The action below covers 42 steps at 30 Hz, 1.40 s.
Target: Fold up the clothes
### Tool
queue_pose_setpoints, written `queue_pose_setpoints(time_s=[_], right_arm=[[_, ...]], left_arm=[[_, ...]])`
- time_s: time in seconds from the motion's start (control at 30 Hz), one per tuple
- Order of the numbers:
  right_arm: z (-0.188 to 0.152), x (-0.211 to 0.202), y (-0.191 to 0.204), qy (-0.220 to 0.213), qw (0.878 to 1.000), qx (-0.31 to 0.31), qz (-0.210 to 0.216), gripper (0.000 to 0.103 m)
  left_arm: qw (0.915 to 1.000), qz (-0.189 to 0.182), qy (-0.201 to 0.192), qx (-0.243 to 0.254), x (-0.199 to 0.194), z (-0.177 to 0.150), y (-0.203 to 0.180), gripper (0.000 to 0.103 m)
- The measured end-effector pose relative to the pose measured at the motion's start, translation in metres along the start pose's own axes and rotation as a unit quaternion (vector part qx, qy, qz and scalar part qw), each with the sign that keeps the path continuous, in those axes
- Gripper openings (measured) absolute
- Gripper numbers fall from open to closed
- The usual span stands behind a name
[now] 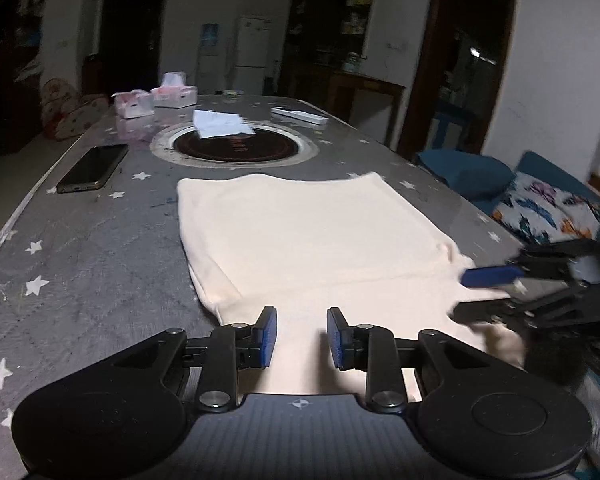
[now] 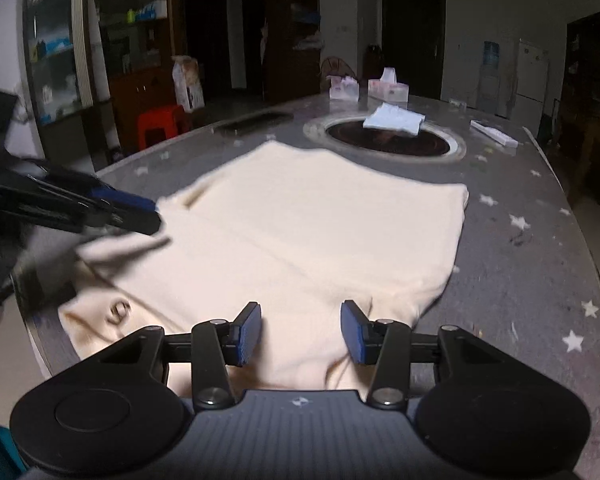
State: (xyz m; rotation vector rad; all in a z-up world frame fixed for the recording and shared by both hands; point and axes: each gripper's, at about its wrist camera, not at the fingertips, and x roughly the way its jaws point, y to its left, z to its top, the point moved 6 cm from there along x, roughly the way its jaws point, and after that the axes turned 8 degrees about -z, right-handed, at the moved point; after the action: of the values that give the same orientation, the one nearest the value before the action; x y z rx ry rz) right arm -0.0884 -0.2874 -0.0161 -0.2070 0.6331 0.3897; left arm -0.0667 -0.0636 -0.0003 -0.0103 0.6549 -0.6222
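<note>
A cream garment (image 1: 308, 232) (image 2: 308, 220) lies spread flat on a grey star-patterned table (image 1: 100, 260) (image 2: 520, 280), with its near part hanging over the table's near edge. My left gripper (image 1: 302, 336) hovers over the near left part of the cloth. Its blue pads stand apart, with cloth showing in the gap and nothing pinched. In the right wrist view the left gripper (image 2: 152, 216) sits at the garment's left edge. My right gripper (image 2: 302, 332) is over the near right part, jaws apart above a loose fold. From the left, the right gripper (image 1: 476, 294) straddles the cloth's right corner.
Beyond the garment a round dark hob (image 1: 236, 146) is set in the table, with a folded white cloth (image 1: 222, 124) on it. A phone (image 1: 94, 168) lies at left, tissue boxes (image 1: 172, 94) at the back. A sofa cushion (image 1: 548, 212) is at right and a red stool (image 2: 160, 124) at left.
</note>
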Motion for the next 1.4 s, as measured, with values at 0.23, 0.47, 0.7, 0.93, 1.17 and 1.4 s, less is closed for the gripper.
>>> queue_pose_setpoints(time_s=[0.23,0.47,0.7,0.93,1.17,1.4], right_arm=[[0.001,-0.019,0.003,-0.011,1.0,-0.013,0.002,0.052],[-0.005,-0.035,0.001,-0.006,1.0,-0.031,-0.004,0.061],[-0.01,-0.052,0.004,-0.003,0.998,-0.065,-0.013,0.072],[-0.017,-0.063,0.011,-0.002,0.992,-0.125,-0.012,0.081],[-0.029,-0.059,0.036,-0.013,0.978,-0.207,0.002,0.084],[-0.018,-0.034,0.042,-0.026,0.98,-0.198,0.01,0.059]], left_arm=[[0.9951,-0.019,0.016,0.095,-0.036,-0.022,-0.03,0.046],[0.9775,-0.025,0.028,0.208,-0.04,-0.042,-0.057,0.047],[0.9603,-0.028,0.027,0.276,-0.019,-0.059,-0.075,0.045],[0.964,-0.039,-0.001,0.263,-0.019,-0.05,-0.074,0.009],[0.9793,-0.041,-0.02,0.197,-0.014,-0.019,-0.058,0.008],[0.9835,-0.053,-0.021,0.171,-0.009,-0.009,-0.05,0.008]])
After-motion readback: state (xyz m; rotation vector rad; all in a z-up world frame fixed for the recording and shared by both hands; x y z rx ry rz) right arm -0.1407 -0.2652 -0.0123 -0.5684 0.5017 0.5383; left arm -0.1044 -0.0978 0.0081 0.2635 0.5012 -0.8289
